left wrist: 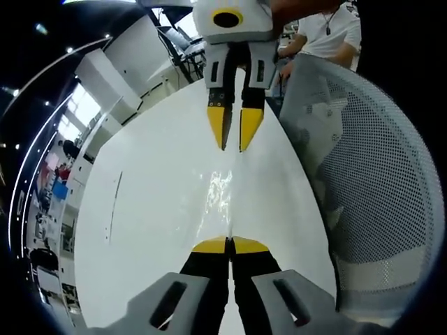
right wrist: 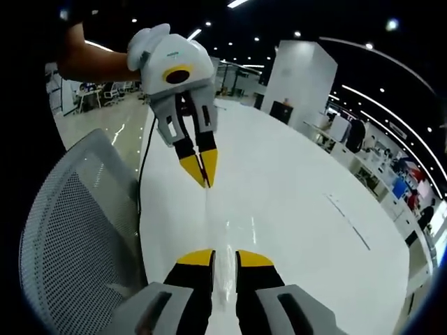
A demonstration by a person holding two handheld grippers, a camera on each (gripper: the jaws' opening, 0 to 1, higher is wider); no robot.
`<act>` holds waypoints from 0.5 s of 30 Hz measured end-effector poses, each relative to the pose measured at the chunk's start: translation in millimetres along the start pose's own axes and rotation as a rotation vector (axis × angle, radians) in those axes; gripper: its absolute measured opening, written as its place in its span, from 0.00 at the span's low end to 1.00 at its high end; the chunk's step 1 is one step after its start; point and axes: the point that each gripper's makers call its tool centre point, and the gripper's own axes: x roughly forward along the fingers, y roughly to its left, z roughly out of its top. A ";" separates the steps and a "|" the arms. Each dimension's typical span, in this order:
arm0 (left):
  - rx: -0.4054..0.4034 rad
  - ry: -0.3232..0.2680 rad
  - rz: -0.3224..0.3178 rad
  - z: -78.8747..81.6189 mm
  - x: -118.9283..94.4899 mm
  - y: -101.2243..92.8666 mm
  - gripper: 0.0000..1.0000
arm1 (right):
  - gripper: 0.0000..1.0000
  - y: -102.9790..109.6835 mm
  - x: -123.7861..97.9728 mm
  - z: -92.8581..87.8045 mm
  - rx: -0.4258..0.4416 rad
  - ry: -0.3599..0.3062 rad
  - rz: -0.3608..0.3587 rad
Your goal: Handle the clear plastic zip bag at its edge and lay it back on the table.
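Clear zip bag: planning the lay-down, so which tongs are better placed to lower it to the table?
Left, probably. The left tongs are shut, apparently on the edge of the clear zip bag; the right tongs stand open and grip nothing.

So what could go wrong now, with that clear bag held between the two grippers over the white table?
1. The right hand-held gripper has its jaws parted around the zip bag, so that end may slip free.
2. The left hand-held gripper looks shut on the other edge; pulling could stretch or tear the film.
3. The table edge by the mesh chair is close, so the bag might slide off.
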 end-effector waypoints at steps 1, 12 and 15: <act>0.001 -0.001 0.001 0.5 0.1 0.2 0.00 | 0.08 1.1 0.7 -0.1 0.001 0.001 0.005; 0.020 0.009 -0.006 -2.5 1.1 -2.6 0.00 | 0.07 -9.8 -7.7 10.6 0.005 -0.031 -0.024; 0.025 0.007 -0.010 -2.5 1.3 -3.8 0.00 | 0.07 -13.0 -6.6 10.1 0.009 -0.031 -0.029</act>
